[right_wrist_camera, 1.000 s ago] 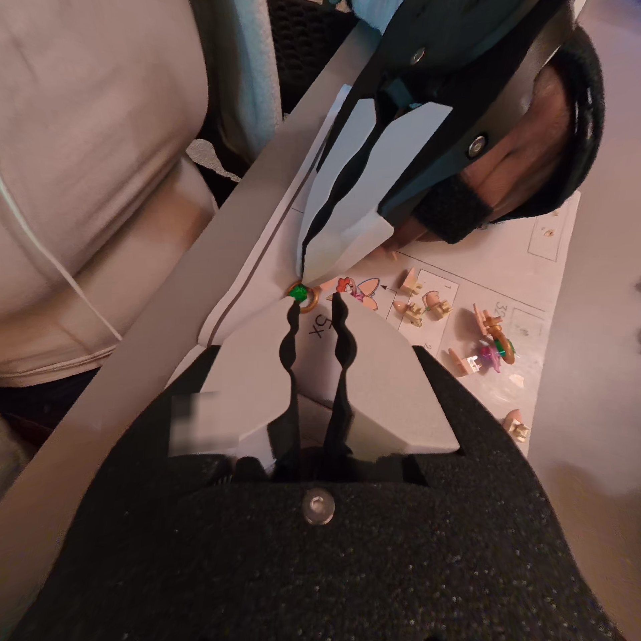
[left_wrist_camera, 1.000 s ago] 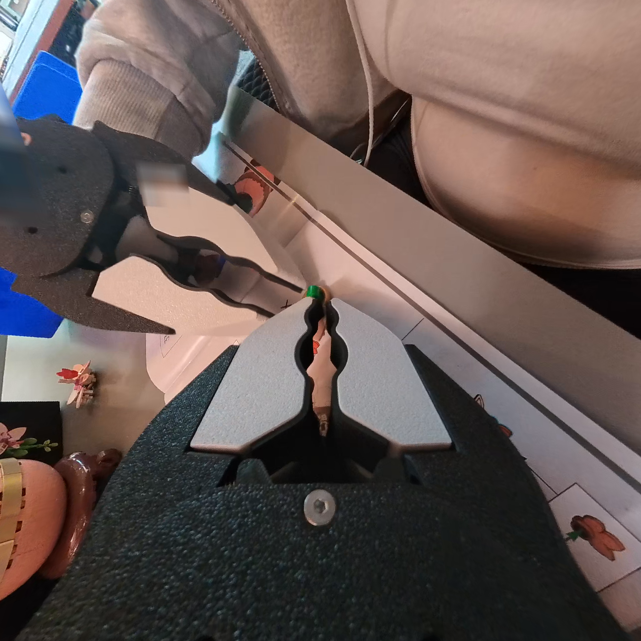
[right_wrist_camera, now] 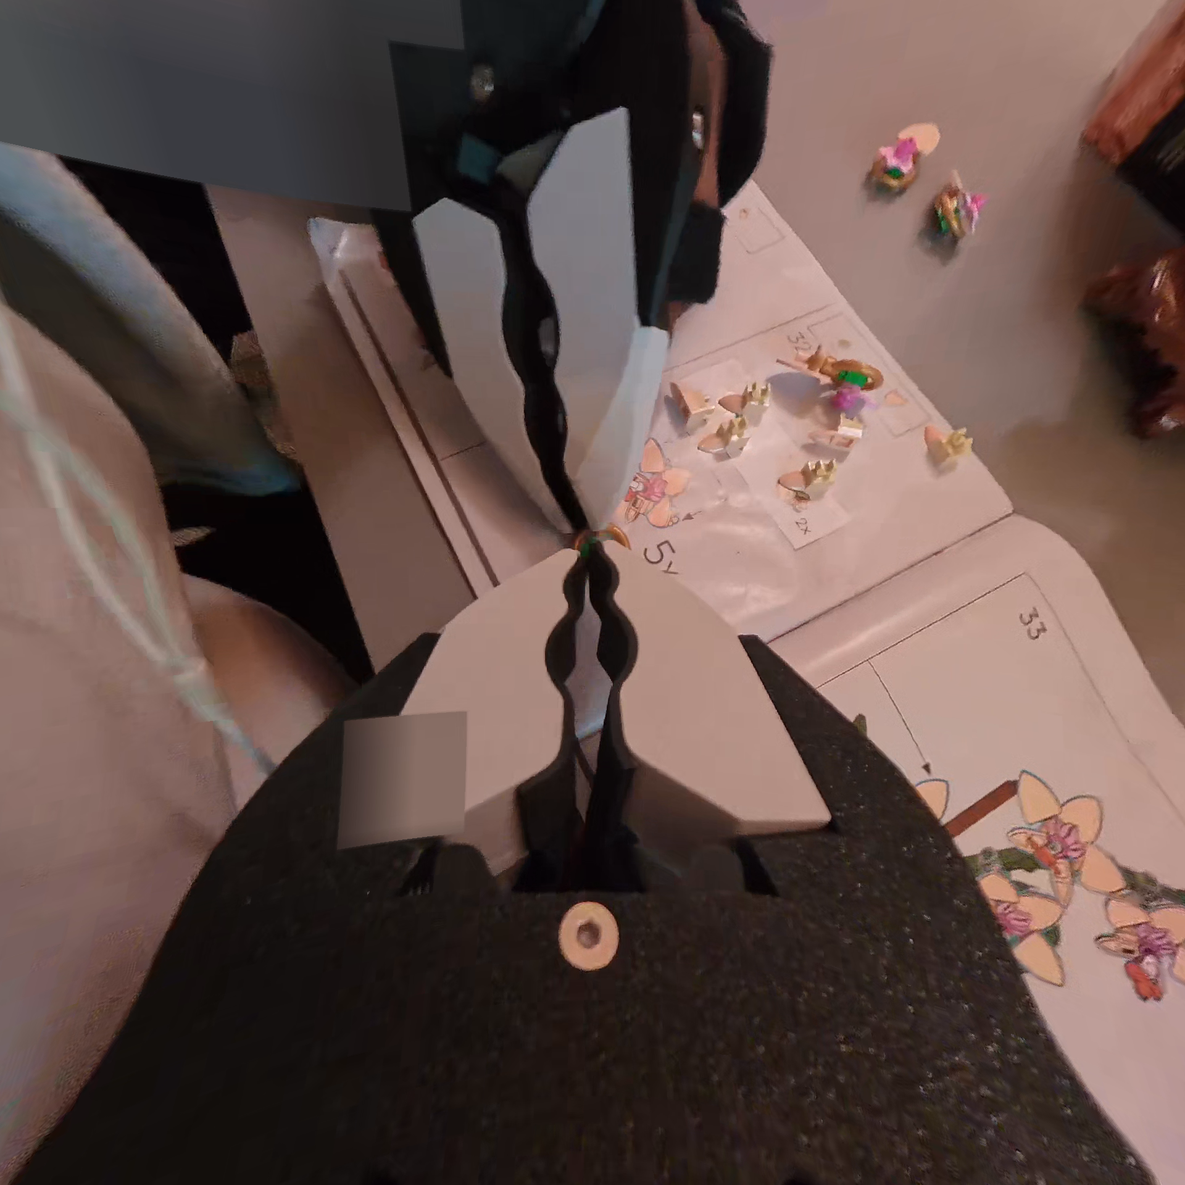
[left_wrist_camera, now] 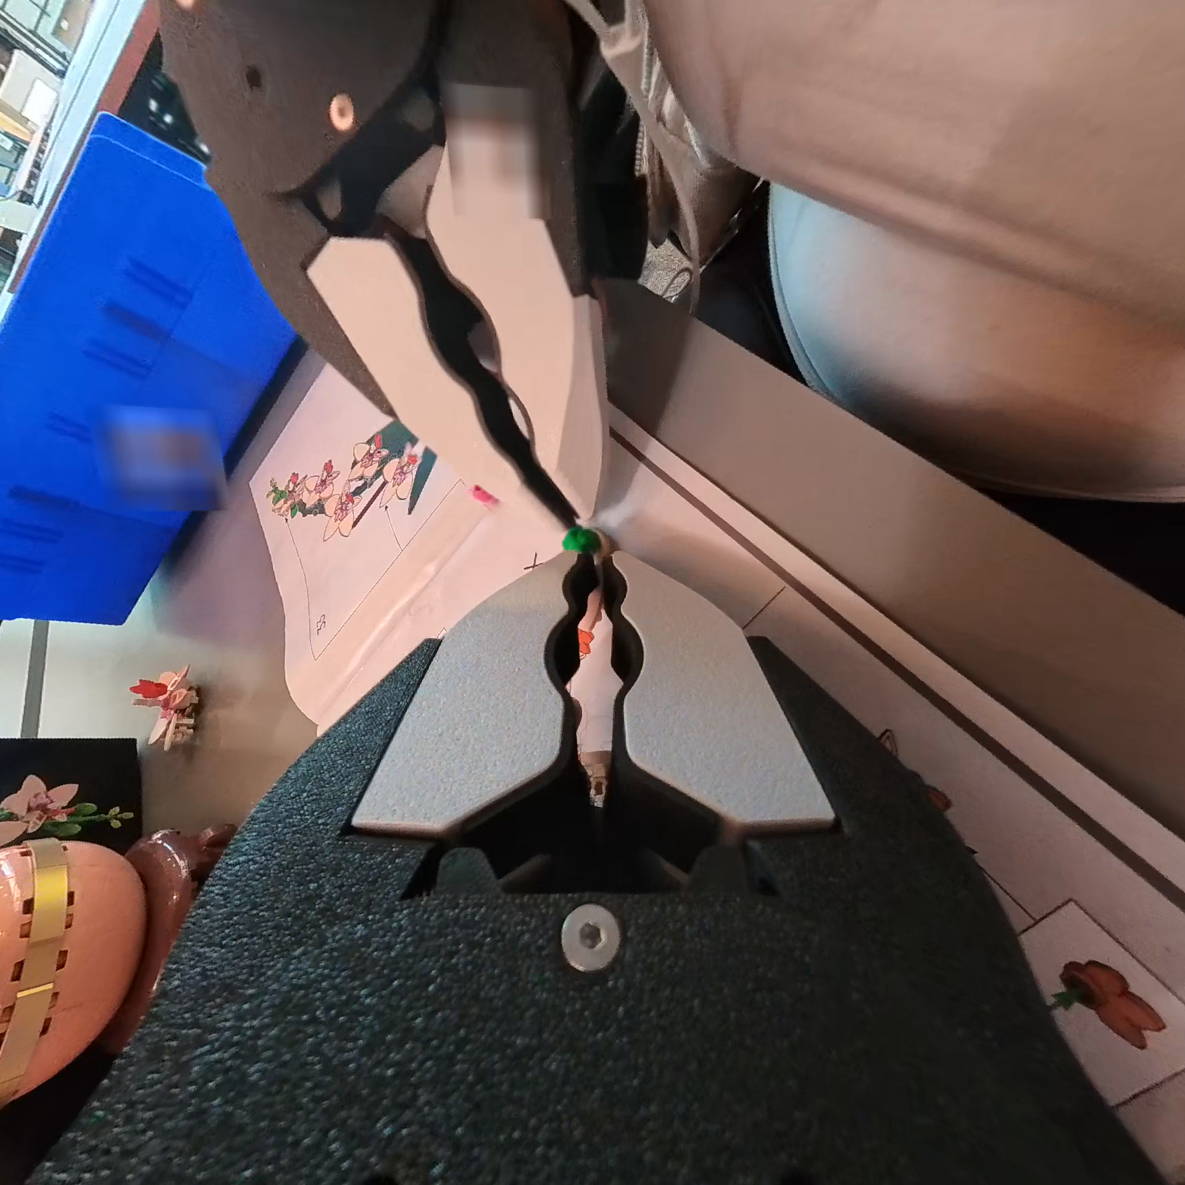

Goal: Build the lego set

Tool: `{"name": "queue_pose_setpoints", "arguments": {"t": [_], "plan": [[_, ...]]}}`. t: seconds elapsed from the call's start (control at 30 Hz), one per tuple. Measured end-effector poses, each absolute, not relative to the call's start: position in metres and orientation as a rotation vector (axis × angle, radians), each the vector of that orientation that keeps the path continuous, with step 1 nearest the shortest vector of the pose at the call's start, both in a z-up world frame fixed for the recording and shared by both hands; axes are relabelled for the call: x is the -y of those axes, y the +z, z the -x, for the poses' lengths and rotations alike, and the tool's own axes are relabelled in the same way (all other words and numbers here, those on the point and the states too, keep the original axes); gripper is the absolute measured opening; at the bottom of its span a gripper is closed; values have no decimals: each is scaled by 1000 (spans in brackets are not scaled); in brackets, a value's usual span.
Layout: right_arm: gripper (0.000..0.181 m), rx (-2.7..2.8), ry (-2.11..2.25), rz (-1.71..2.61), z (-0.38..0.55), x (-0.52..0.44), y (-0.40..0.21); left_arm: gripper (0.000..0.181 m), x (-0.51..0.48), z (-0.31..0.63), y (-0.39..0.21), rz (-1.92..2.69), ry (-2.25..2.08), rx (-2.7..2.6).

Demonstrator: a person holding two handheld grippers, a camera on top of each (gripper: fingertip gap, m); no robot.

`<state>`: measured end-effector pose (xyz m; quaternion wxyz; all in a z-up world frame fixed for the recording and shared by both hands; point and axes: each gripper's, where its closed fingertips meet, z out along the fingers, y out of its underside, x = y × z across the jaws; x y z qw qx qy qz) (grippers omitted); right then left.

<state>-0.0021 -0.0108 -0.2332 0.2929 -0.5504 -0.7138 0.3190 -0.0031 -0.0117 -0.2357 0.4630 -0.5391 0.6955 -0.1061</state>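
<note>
Our grippers meet tip to tip over the booklet [right_wrist_camera: 801, 596]; loose petals [right_wrist_camera: 737, 429] crowd the page beyond, a blue bin [left_wrist_camera: 128, 359] walls one side.

The only writing you can find is on the instruction booklet [right_wrist_camera: 833, 609], which lies open on the surface [right_wrist_camera: 1058, 385]. In the right wrist view, its upper page has a step number at a corner near the loose pale pieces [right_wrist_camera: 724, 423]. It also has a small count mark in a boxed inset and a larger count mark just under the small orchid drawing [right_wrist_camera: 654, 487]. The lower page has a step number above the large orchid drawing [right_wrist_camera: 1058, 865]. In the left wrist view, the booklet's small marks are too blurred for you to read.
</note>
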Motion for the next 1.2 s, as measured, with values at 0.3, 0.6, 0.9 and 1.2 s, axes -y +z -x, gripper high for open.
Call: {"name": "queue_pose_setpoints", "arguments": {"t": [0.3, 0.6, 0.9, 1.2], "plan": [[8, 1851, 875, 1485, -1, 4, -229, 4, 11, 3, -236, 1329, -263, -1708], [11, 1970, 818, 1489, 8, 8, -240, 4, 11, 3, -236, 1323, -254, -1706], [3, 1898, 836, 1605, -2, -16, -229, 4, 10, 4, -236, 1319, -243, -1702], [8, 1969, 746, 1673, -12, -30, -220, 4, 10, 4, -235, 1320, -239, -1700]]}}
